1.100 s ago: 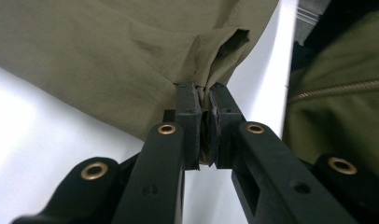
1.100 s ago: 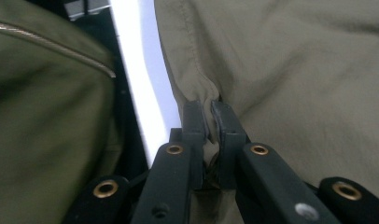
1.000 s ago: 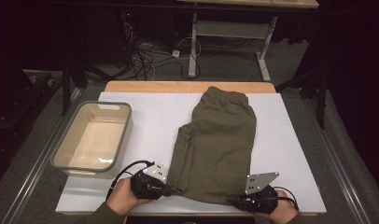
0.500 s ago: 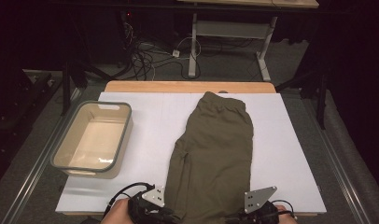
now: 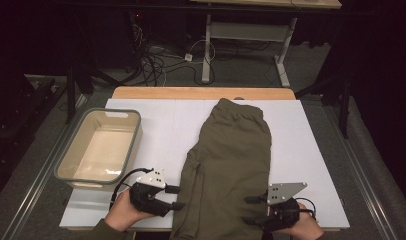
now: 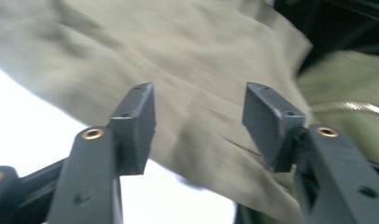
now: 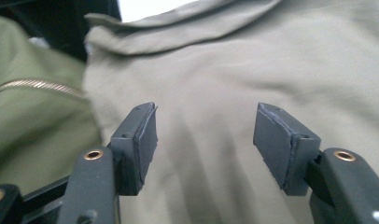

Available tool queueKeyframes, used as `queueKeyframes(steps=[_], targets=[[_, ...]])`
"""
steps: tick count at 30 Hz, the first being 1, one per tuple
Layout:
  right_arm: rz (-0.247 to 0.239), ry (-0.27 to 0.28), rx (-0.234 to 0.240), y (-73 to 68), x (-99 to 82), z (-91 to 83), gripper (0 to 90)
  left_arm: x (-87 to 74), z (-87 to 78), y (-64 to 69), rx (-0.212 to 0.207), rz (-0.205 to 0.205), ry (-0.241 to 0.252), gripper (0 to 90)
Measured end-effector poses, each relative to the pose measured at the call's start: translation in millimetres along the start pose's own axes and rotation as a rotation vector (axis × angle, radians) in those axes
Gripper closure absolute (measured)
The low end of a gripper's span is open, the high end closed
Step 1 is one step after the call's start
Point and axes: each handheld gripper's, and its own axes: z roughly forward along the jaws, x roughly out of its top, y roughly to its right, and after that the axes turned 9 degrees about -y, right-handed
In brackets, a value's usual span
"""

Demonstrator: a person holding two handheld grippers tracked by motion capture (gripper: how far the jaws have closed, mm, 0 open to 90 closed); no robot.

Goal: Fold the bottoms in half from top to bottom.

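Your left tongs and right tongs have just been opening, now apart off the olive trousers, apparently released flat.

My left hand comes in at the bottom left of the high view, wrapped around my left gripper, which points toward the right of the frame with its grey plate on top and its cable looping back over my wrist. Its jaws have just been opening and stand apart with nothing pinched between them; in the left gripper view the two black pads rise from the bottom with a clear gap. My right hand sits at the bottom right, holding my right gripper aimed toward the left. Its jaws have just been opening too, and in the right gripper view its pads stand parted and free.
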Motion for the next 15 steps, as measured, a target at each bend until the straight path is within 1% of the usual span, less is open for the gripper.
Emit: queueKeyframes(steps=[1, 3, 4, 6, 9, 10, 12, 13, 14, 15], targets=[[0.008, 0.004, -0.008, 3.8, 1.4, 0.2, 40.1, 2.0, 1.1, -5.6, 0.007, -0.011, 0.001, 46.5], [0.025, 0.009, -0.028, 11.1, 3.4, 1.4, 38.9, 5.7, 5.2, -15.7, 0.038, -0.038, -0.009, 46.0], [0.039, 0.006, -0.033, 14.9, 3.9, 2.7, 38.1, 6.7, 7.7, -20.6, 0.046, -0.050, -0.007, 46.0], [0.057, 0.006, -0.054, 20.8, 4.2, 5.4, 35.9, 8.5, 11.9, -29.3, 0.050, -0.074, -0.004, 44.5], [0.081, 0.024, -0.065, 27.4, 5.5, 7.0, 32.5, 10.8, 16.8, -40.3, 0.058, -0.101, -0.002, 41.9], [0.084, 0.030, -0.076, 29.3, 6.0, 7.1, 32.5, 11.8, 17.9, -43.6, 0.064, -0.104, -0.006, 39.7], [0.091, 0.036, -0.085, 33.9, 7.0, 7.8, 32.6, 13.4, 20.2, -49.1, 0.084, -0.106, 0.001, 38.8], [0.101, 0.041, -0.100, 36.2, 7.4, 8.2, 32.7, 14.4, 21.1, -52.1, 0.083, -0.109, 0.007, 37.3], [0.110, 0.044, -0.108, 38.6, 7.7, 8.4, 33.2, 15.6, 22.0, -55.2, 0.080, -0.115, 0.008, 37.3], [0.117, 0.047, -0.109, 40.8, 8.0, 8.7, 33.5, 16.2, 22.5, -57.6, 0.086, -0.116, 0.013, 37.2]])
